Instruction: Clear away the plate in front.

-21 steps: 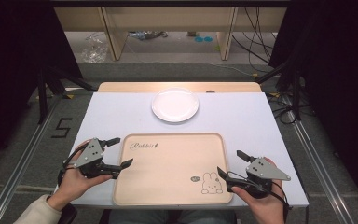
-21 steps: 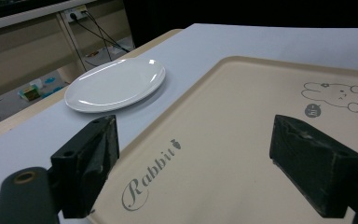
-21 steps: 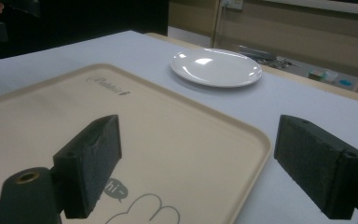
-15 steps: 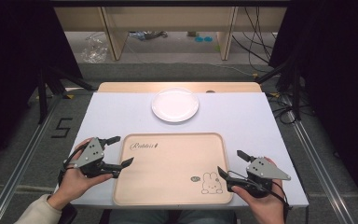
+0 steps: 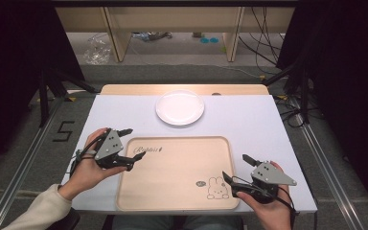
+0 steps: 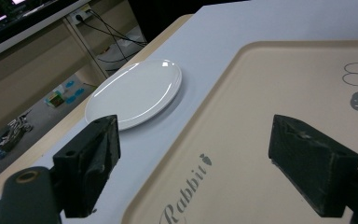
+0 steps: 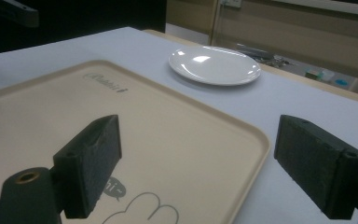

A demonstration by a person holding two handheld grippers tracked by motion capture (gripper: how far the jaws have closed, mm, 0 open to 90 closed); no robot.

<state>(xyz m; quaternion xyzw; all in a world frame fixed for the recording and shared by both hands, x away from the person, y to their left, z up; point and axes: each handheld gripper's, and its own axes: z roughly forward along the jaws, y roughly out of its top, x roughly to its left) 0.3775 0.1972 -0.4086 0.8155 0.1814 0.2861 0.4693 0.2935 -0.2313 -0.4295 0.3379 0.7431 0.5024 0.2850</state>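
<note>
A beige tray [image 5: 175,165] printed with "Rabbit" and a bunny drawing lies at the near middle of the white table, with nothing on it. Beyond it sits an empty white plate [image 5: 179,107]. My left gripper [image 5: 132,142] hovers at the tray's left rim, open, nothing between its jaws. My right gripper [image 5: 235,167] hangs open over the tray's near right corner, beside the bunny. In the left gripper view the plate [image 6: 135,92] lies ahead past the tray [image 6: 279,93]. The right gripper view shows the tray [image 7: 168,121] under the jaws and the plate [image 7: 214,64] farther off.
The white table top [image 5: 254,120] ends in a wooden strip at the back. Wooden shelving legs and cables stand on the floor behind. A "5" mark [image 5: 63,130] is on the floor at the left. Metal rails run along both sides.
</note>
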